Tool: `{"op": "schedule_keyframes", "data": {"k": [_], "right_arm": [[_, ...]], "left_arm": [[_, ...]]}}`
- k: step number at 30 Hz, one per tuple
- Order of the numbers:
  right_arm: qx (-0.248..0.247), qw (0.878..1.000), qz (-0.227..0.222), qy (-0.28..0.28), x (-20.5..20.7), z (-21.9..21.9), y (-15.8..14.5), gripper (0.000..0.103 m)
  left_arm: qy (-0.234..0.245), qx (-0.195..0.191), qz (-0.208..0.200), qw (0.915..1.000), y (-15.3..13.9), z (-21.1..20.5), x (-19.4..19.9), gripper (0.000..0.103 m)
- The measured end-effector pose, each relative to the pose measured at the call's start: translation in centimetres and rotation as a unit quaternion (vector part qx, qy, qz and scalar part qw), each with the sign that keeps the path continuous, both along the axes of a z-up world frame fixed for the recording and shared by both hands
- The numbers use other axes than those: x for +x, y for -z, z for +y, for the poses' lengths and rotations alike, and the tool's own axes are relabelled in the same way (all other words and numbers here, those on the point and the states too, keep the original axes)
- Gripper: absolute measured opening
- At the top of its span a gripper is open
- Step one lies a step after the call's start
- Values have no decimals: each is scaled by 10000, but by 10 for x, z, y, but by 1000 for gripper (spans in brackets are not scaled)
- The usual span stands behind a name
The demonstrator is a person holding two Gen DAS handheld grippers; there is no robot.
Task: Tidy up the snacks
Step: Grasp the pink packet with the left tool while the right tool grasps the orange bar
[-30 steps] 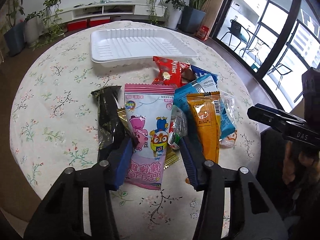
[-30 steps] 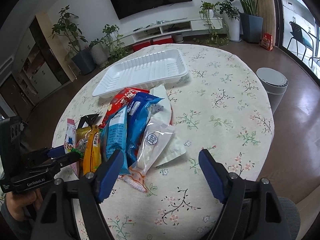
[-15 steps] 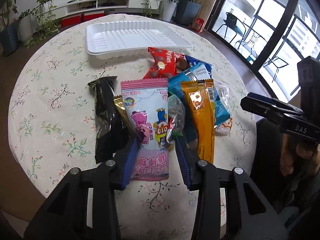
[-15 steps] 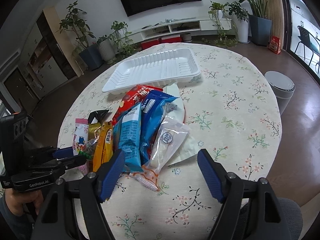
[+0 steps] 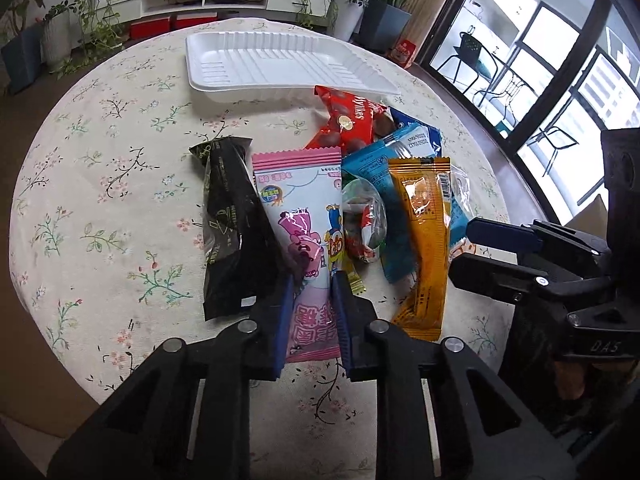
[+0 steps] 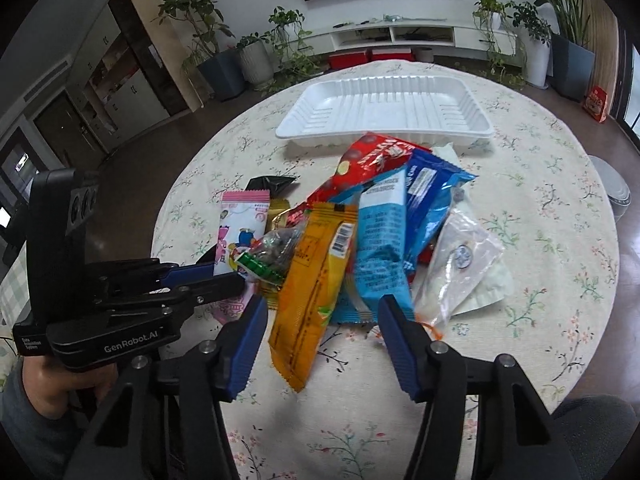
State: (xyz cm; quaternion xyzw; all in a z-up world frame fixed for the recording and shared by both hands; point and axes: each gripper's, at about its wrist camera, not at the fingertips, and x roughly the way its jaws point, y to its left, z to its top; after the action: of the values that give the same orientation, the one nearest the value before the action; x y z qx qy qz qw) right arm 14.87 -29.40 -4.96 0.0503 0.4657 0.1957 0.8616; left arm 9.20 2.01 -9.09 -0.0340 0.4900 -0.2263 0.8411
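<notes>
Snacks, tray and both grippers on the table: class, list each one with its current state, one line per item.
White tray: empty, flat on the tablecloth.
Pink snack packet: flat, lower end pinched by the left gripper.
Left gripper: shut on the pink snack packet, just closed.
Right gripper: open, jaws have been closing, orange packet between them, not pressed.
Orange packet: lying loose.
Black packet: lying flat, untouched.

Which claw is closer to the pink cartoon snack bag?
Left. The left claw is pinched shut on the pink cartoon snack bag; the right claw sits off to its side, open around the orange packet.
</notes>
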Motion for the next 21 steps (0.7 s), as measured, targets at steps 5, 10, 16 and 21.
{"op": "schedule_keyframes", "data": {"k": [5, 10, 16, 21], "right_arm": [[-130, 9998, 151, 35, 7, 10, 4, 60], [-170, 9993, 329, 2, 13, 19, 13, 54], [27, 9980, 637, 15, 19, 17, 26, 36], [90, 9985, 530, -28, 15, 18, 23, 27]], "left_arm": [[-45, -128, -27, 9999, 0, 9, -3, 15], [-18, -379, -80, 9992, -5, 18, -10, 14], [-21, -346, 54, 9994, -1, 20, -11, 14], [-15, -350, 178, 9992, 0, 14, -8, 15]]}}
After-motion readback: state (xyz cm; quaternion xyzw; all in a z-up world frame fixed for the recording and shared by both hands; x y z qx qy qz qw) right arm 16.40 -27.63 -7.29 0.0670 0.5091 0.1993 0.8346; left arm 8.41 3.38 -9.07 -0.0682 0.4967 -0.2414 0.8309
